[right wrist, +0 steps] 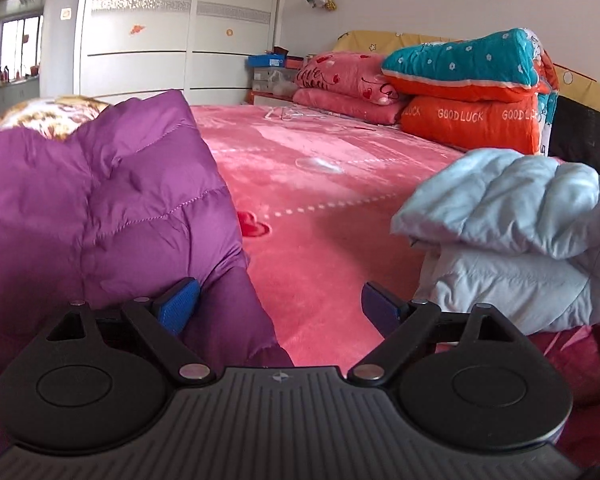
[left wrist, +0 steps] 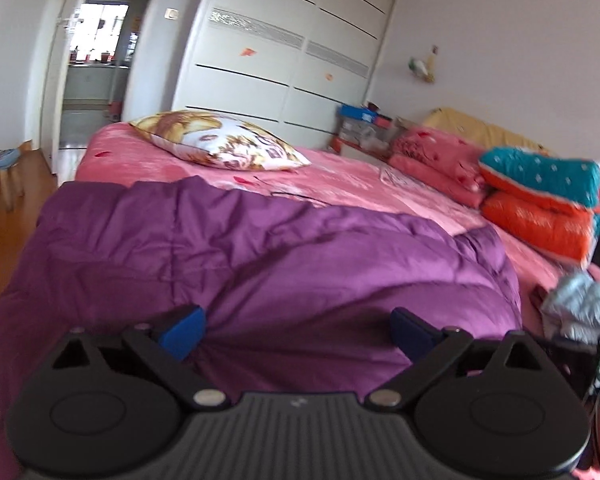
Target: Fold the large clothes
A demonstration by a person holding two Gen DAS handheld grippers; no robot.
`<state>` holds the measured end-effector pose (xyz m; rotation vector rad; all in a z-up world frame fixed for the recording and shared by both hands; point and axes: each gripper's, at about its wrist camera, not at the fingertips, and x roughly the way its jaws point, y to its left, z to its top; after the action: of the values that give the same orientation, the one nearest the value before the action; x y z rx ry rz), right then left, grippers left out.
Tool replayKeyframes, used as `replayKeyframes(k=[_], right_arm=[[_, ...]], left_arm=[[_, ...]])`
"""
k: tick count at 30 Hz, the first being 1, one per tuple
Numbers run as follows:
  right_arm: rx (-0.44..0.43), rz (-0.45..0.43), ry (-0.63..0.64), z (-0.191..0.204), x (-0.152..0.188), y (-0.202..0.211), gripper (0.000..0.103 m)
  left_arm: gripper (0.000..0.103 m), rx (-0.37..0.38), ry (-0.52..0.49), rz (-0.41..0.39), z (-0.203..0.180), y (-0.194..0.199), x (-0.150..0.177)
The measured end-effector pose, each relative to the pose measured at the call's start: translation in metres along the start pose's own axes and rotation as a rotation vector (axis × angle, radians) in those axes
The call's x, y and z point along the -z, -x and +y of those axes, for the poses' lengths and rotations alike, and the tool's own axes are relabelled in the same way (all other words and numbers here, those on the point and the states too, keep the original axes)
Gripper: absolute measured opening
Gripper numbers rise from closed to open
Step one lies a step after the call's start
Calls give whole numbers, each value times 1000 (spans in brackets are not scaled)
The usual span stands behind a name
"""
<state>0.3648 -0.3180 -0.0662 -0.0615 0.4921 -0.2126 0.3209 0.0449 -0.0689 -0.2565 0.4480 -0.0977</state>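
A large purple quilted down coat [left wrist: 260,256] lies spread on the pink bed [left wrist: 340,184], filling the near part of the left wrist view. My left gripper [left wrist: 296,332] is open with its blue pads just above the coat's near edge, holding nothing. In the right wrist view the coat [right wrist: 100,208] sits at the left, bunched up. My right gripper [right wrist: 280,308] is open over the coat's right edge and the pink bed cover [right wrist: 320,184], empty. A pale blue down garment [right wrist: 516,232] lies crumpled to the right of it.
A patterned pillow [left wrist: 220,142] lies on the far side of the bed. Folded pink [right wrist: 348,84] and orange-teal quilts [right wrist: 472,96] are stacked at the headboard. A white wardrobe [left wrist: 284,52] stands behind. Wood floor and a stool [left wrist: 0,168] are at the left.
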Motion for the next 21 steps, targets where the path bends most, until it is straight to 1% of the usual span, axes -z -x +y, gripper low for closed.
replayKeyframes(k=[2,4,6,8,9,12,13,15,16,18,21], right_arm=[[-17,27,-50,-8,-1,3,103],[6,24,-89,-16,-5,11,103],[57,-23,-106,-16,-12,28,103],[69,-97,-112,-12,-23,51,103],[47,-130,-107,-8,-30,61,103],[-52,-186,-73,15,-53,81,103],[-97,-187,-63,25,-60,84,103],[-201,-161,-41,46,-71,81,103],[-225,-153,-25,56,-75,78,103],[-219,-150,25,77,-80,68,103],[-166,-126,98,93,-82,42,103]], left_arm=[[99,-11,-16,-10,-4,0,3],[99,-15,-25,-13,-8,0,3],[98,-12,-11,-25,-9,4,-3],[98,-9,11,-65,-6,10,-12],[98,-12,23,-84,-5,14,-16],[99,-26,49,-135,-2,21,-23],[99,-34,45,-149,-2,21,-24],[99,-67,11,-155,-7,18,-24],[99,-90,-11,-153,-10,15,-24],[99,-125,-61,-145,-18,9,-24],[99,-183,-159,-149,-31,-2,-22]])
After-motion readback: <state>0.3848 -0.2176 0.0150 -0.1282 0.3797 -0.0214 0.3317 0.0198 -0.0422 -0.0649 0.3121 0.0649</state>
